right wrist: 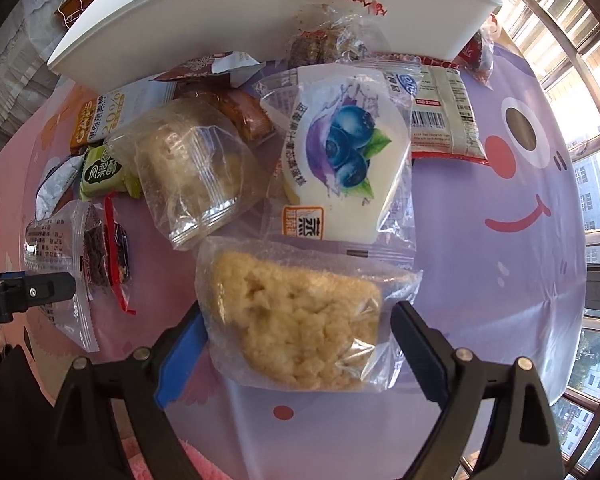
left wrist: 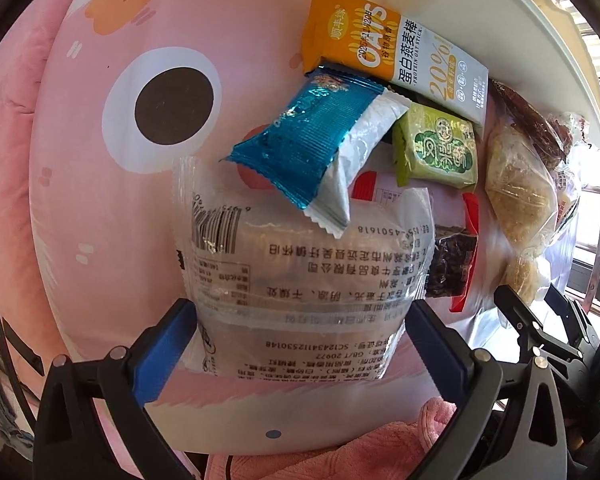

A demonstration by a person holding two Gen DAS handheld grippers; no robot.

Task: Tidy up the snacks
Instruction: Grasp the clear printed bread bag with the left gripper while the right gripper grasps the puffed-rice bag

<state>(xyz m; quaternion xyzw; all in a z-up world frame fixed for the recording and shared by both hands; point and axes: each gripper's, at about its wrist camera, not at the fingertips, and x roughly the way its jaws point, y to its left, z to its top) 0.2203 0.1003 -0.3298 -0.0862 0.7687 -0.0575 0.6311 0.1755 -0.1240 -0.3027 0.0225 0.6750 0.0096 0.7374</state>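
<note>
Pastel cartoon cloth, pink in the left wrist view and lilac in the right, covers the tabletop [right wrist: 500, 280], with window bars bright along the right edge of both frames.

Left wrist view, nearest first: the left tongs [left wrist: 302, 342] stand wide, their blue-padded fingers [left wrist: 162, 354] flanking the lower end of a clear printed packet [left wrist: 300, 272] that lies flat between them; whether the pads touch the wrapper cannot be told. Just above, a blue foil packet [left wrist: 312, 136] lies tilted across the clear packet's upper edge. To its right sits a small green packet [left wrist: 436, 144], and beyond that an orange and white oat bar [left wrist: 396, 56] against the white bin [left wrist: 480, 8] at the upper right. At the lower right edge the other tool's black fingers show.

Right wrist view, nearest first: the right tongs [right wrist: 300, 350] are spread wide around a crumbly yellow cake in a clear bag [right wrist: 296, 320], the right finger standing clear of the bag, the left close beside it. Above it lies a blueberry cake packet [right wrist: 340, 152], with a clear bagged pastry [right wrist: 188, 168] to its left. Farther up, more snacks pile against the white bin's wall across the top of the frame.
</note>
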